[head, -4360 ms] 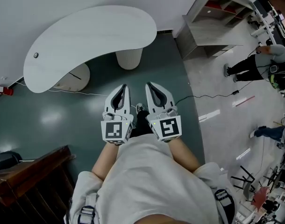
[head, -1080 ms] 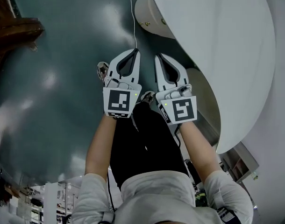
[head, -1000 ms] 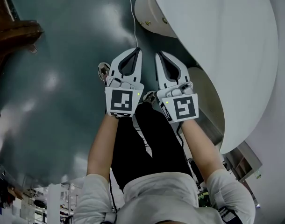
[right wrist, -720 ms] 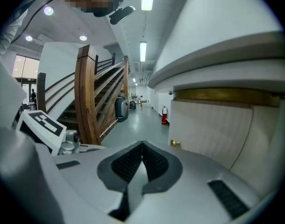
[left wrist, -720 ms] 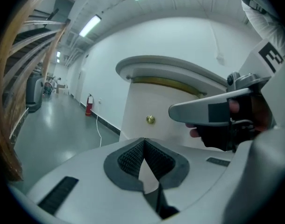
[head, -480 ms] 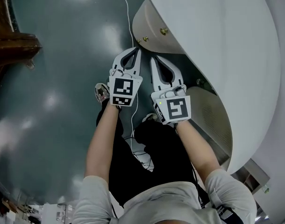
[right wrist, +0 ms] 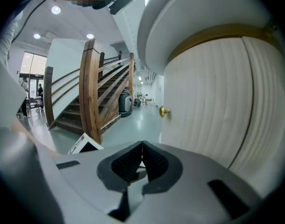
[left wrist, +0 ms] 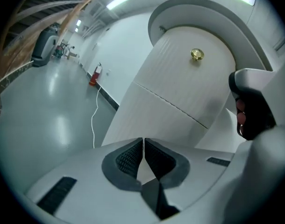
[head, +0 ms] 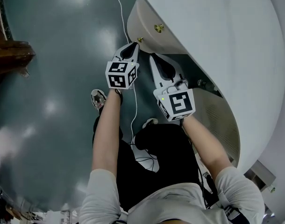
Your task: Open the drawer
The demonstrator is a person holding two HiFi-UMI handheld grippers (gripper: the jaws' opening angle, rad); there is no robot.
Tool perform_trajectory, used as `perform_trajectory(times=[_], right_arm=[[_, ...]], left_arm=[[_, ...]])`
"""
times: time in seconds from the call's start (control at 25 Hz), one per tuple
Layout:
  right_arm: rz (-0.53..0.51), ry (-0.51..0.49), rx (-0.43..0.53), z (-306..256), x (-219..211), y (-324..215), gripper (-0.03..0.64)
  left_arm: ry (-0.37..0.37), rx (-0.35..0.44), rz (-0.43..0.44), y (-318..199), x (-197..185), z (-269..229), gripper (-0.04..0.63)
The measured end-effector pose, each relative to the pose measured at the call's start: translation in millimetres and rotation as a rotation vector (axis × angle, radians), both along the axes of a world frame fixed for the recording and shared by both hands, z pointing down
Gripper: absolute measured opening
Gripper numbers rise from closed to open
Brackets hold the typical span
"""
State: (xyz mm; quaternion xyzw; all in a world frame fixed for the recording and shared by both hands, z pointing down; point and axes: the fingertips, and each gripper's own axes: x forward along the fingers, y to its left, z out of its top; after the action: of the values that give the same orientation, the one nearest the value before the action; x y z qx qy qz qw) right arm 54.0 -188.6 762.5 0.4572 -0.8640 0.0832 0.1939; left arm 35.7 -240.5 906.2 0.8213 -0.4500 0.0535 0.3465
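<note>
A cream round pedestal (head: 142, 17) under the white curved tabletop (head: 217, 36) holds the drawers, all closed. Two brass knobs show on it: one (head: 158, 28) higher, one (head: 139, 39) just beyond my left gripper (head: 133, 47). That gripper is shut and empty, its tip close to the lower knob, not touching as far as I can see. In the left gripper view a knob (left wrist: 196, 54) sits above a drawer seam (left wrist: 170, 104). My right gripper (head: 154, 58) is shut and empty beside the left, slightly behind. In the right gripper view a knob (right wrist: 164, 111) sticks out from the ribbed front.
A white cable (head: 121, 13) runs along the dark green floor past the pedestal. A second ribbed pedestal (head: 217, 120) stands to the right under the table. A wooden staircase (right wrist: 93, 101) rises at the left. My shoe (head: 98, 98) is below the left gripper.
Both grippers have sunk and come closer to the pedestal. The left one went further, rolled, and now leads, its tip near the lower knob. Both stayed shut.
</note>
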Motion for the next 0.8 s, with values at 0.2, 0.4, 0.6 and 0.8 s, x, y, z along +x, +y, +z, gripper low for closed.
perform_trajectory(times=[0.2, 0.4, 0.6, 0.8], right_arm=[[0.007, 0.000, -0.003, 3, 0, -3, 0.014], [0.007, 0.016, -0.011, 6, -3, -2, 0.014], [0.021, 0.024, 0.001, -2, 3, -5, 0.014], [0.062, 0.029, -0.011, 2, 14, -8, 0.014]], left_arm=[[0.141, -0.067, -0.061, -5, 5, 10, 0.126], [0.180, -0.102, -0.051, -9, 14, 25, 0.172], [0.226, -0.116, -0.072, -22, 19, 32, 0.170], [0.252, -0.119, -0.041, -26, 19, 36, 0.170]])
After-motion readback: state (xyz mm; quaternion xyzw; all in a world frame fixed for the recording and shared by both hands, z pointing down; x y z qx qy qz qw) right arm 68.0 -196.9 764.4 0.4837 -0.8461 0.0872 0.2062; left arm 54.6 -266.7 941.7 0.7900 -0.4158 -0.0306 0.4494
